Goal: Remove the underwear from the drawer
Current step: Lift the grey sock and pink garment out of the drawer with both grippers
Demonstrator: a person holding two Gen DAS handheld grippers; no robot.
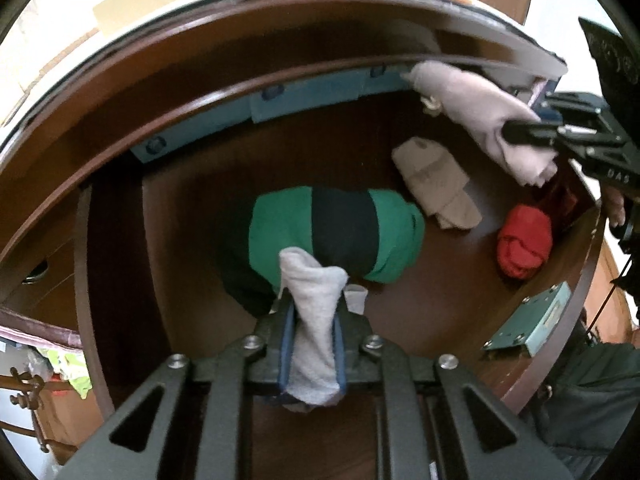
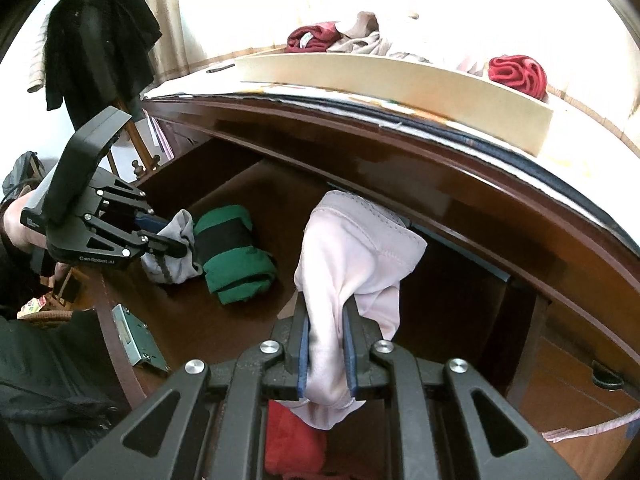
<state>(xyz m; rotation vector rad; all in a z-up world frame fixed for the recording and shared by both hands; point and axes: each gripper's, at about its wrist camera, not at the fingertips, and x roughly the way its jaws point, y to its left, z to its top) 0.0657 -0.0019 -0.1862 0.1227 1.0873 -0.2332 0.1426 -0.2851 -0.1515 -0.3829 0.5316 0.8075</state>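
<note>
Beyond the hand-held grippers runs a dark brown wooden desk (image 2: 460, 184), its glossy front edge catching the light. On its top lies a long pale board (image 2: 400, 80) – cream, flat-sided. Behind that hangs a light curtain (image 2: 240, 8) with strong daylight coming through, washing out the far side. To the left of the right hand-held gripper a black garment (image 2: 100, 40) hangs from a wooden stand (image 2: 136, 140). Low on the right, lighter wooden drawer fronts (image 2: 580, 380) carry a dark handle (image 2: 606, 376).
</note>
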